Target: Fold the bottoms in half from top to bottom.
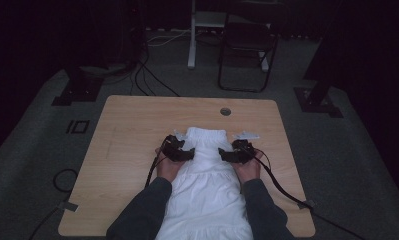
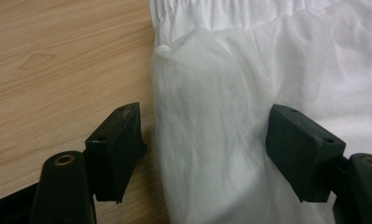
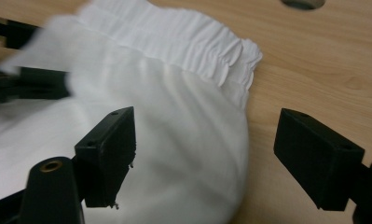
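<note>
A white skirt [image 1: 207,185] lies flat on the wooden bench [image 1: 127,135], its gathered waistband [image 1: 207,134] at the far end and its hem running off the near edge between the person's sleeves. The waistband serves as landmark here.

The left tool [image 1: 179,150] sits at the skirt's left edge, just below the waistband, the hand [image 1: 165,167] behind it resting on the bench. In the left gripper view the left tool [image 2: 204,154] stands wide: one jaw is over bare wood just outside the cloth edge, the other over the cloth, and a soft fold of skirt [image 2: 211,140] lies between them, ungripped. The waistband [image 2: 230,14] runs across the top of that view.

The right tool [image 1: 234,152] sits at the skirt's right edge, also just below the waistband, level with the left one. In the right gripper view the right tool [image 3: 204,158] is wide too: one jaw hangs over the cloth, the other over bare wood beyond the skirt's rounded edge [image 3: 239,154], with nothing pinched. The waistband [image 3: 183,42] lies beyond the jaws, its ruffled corner near a round hole [image 3: 302,3] in the bench. That hole [image 1: 225,111] lies beyond the waistband, slightly right.
</note>
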`<action>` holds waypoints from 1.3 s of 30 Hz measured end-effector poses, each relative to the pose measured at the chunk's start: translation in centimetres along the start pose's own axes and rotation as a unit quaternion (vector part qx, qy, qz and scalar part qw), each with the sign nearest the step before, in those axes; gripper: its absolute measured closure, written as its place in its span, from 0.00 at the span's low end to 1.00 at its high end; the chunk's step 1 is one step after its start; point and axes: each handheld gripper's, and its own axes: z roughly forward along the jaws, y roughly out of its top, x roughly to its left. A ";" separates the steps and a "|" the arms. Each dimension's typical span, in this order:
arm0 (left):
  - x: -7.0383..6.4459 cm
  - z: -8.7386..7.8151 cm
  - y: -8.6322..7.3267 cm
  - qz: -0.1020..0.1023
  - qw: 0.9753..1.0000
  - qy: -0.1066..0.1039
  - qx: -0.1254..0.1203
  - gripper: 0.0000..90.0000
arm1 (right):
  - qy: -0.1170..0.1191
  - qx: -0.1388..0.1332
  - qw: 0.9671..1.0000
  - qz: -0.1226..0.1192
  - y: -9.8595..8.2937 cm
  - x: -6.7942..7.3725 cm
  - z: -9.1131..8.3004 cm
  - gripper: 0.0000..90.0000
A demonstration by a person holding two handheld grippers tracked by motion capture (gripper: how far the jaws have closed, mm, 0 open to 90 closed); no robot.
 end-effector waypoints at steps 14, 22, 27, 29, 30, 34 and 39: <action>0.0 -0.2 -0.2 -0.002 1.000 0.002 0.000 0.32 | -0.026 0.052 0.998 0.011 -0.1 0.1 4.1 0.29; -0.3 -1.0 0.2 -0.031 0.999 -0.035 0.025 0.85 | 0.031 0.053 0.998 0.032 0.0 0.6 3.8 0.94; 0.9 -1.3 1.0 -0.054 0.995 -0.080 0.026 0.95 | 0.049 0.057 0.996 0.047 0.4 -0.1 3.8 0.96; 1.3 -2.1 1.9 -0.057 0.994 -0.089 0.006 0.95 | 0.054 0.038 0.997 0.050 1.0 -0.6 3.3 0.96; 1.5 -2.5 2.4 -0.053 0.994 -0.092 -0.002 0.95 | 0.057 0.025 0.997 0.052 1.6 -0.8 2.9 0.96; 1.8 -4.6 5.6 -0.037 0.995 -0.084 -0.047 0.95 | 0.043 -0.015 0.998 0.034 4.5 -1.0 1.0 0.96; 2.6 -6.8 8.9 -0.035 0.991 -0.091 -0.094 0.95 | 0.037 -0.074 0.996 0.018 7.6 -1.1 -1.8 0.96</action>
